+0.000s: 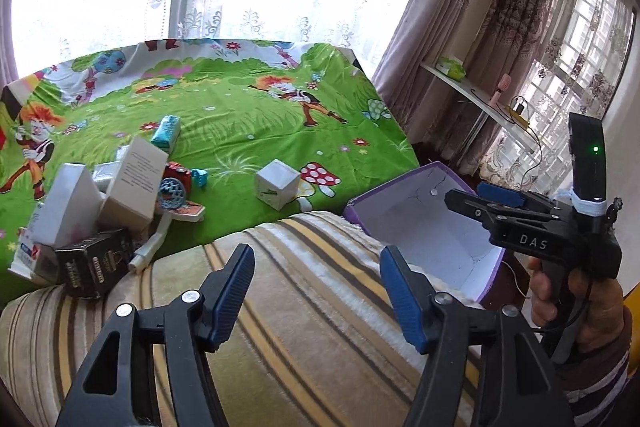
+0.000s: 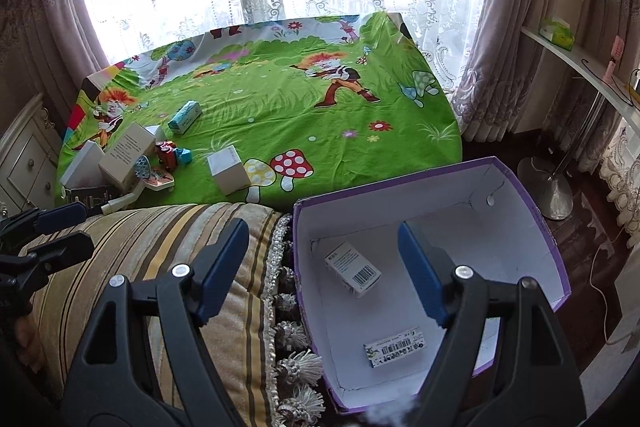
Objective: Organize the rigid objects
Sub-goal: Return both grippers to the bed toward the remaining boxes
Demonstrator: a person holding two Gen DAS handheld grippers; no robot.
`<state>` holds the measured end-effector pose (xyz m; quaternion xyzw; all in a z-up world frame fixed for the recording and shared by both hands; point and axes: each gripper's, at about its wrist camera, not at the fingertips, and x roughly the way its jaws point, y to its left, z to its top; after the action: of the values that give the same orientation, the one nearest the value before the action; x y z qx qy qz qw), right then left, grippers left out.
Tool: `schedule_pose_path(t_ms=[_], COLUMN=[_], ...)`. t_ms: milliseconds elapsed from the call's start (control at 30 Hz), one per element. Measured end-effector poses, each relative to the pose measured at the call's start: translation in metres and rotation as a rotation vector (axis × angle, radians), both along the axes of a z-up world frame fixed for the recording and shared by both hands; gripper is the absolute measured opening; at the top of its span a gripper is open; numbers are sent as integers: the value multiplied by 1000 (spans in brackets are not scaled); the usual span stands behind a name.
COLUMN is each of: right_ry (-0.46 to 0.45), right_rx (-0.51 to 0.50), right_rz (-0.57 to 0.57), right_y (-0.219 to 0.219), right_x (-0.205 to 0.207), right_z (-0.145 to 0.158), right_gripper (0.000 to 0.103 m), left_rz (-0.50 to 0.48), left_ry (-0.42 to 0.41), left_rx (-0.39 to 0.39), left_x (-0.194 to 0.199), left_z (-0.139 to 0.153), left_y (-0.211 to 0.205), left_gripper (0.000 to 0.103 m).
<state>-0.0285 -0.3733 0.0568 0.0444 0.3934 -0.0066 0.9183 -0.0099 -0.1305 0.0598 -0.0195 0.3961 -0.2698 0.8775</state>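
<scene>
Both grippers, left (image 1: 316, 291) and right (image 2: 322, 267), are being held spread and empty; the leaning pile of cardboard cartons (image 1: 84, 211) (loosely stacked) risks being toppled by a careless reach.

You can read one word only — "DAS", in pale letters on the black body of your right gripper (image 1: 466, 195), ahead and right of your left tool. Print and barcodes on the small boxes (image 2: 353, 268) below your right fingers stay too small to read.
</scene>
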Motion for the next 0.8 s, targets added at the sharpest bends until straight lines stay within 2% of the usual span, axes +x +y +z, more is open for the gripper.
schedule_pose_path(t_ms=[133, 467, 667, 800], right_ry=[18, 38, 49, 59], right_rx=[22, 19, 30, 68], right_rz=[41, 120, 179, 203], right_y=[12, 41, 56, 66], right_x=[3, 9, 14, 20], right_z=[-3, -6, -5, -6], right_gripper=[80, 80, 80, 80], left_rz=[65, 260, 344, 377], left_ry=[2, 43, 66, 67], left_rx=[-20, 1, -21, -7], left_x=[-2, 3, 13, 20], left_z=[-2, -17, -21, -22], left_y=[34, 111, 144, 154], left_gripper=[66, 66, 66, 66])
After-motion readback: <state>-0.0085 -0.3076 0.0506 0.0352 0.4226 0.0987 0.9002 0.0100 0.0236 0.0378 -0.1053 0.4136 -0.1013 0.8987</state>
